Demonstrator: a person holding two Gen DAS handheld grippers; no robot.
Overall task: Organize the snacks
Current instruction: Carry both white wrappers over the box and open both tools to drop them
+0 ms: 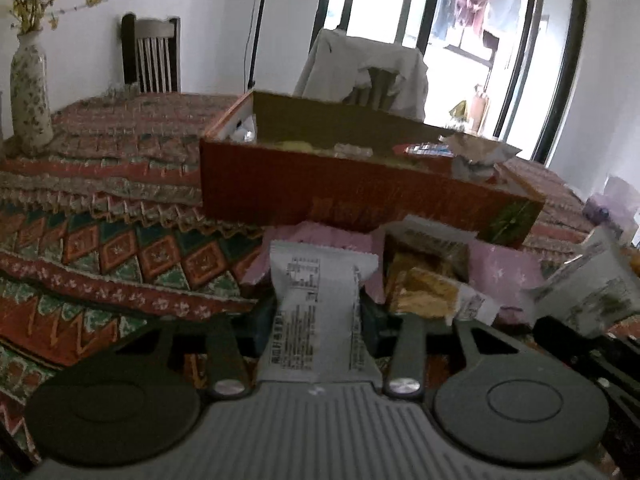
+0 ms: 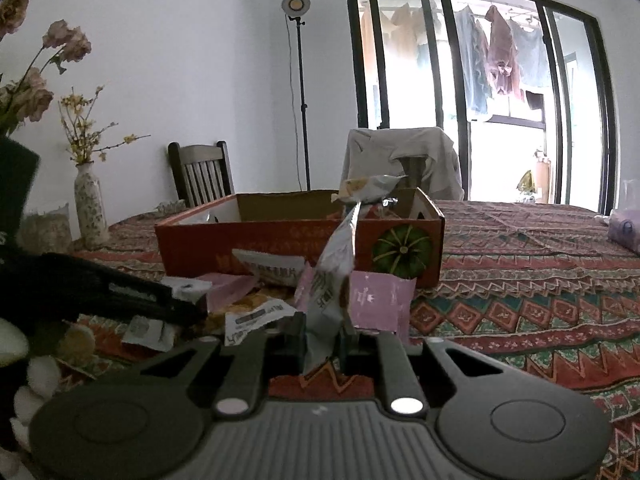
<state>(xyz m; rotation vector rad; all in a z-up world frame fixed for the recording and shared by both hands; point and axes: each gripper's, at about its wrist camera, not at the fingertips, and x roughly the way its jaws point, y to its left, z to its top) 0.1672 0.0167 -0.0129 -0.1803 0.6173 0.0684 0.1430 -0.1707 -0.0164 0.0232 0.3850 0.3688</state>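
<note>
both grippers are loaded at once, which looks like a way to carry two snacks to the box in one trip. the left gripper is pinching a flat white packet across its width, printed back upward, so the packet lies level and points toward 12 o'clock, straight at the red cardboard box. the right gripper is pressed on the lower end of a crumpled silver-white packet, which stands on edge and leans toward 1 o'clock, its top overlapping the box front in that view; held by its tail like this it probably sags and swings, so a slow carry seems wise. the box sits open-topped on the patterned tablecloth, its low front wall toward the grippers, likely to make dropping things in easy, and a few packets already show over its rim. the loose pile waits just in front of it: pink packets and a yellow-orange snack bag at 1 to 2 o'clock of the left gripper. a floral vase stands well apart at 10 o'clock. sorting seems partway done.
</note>
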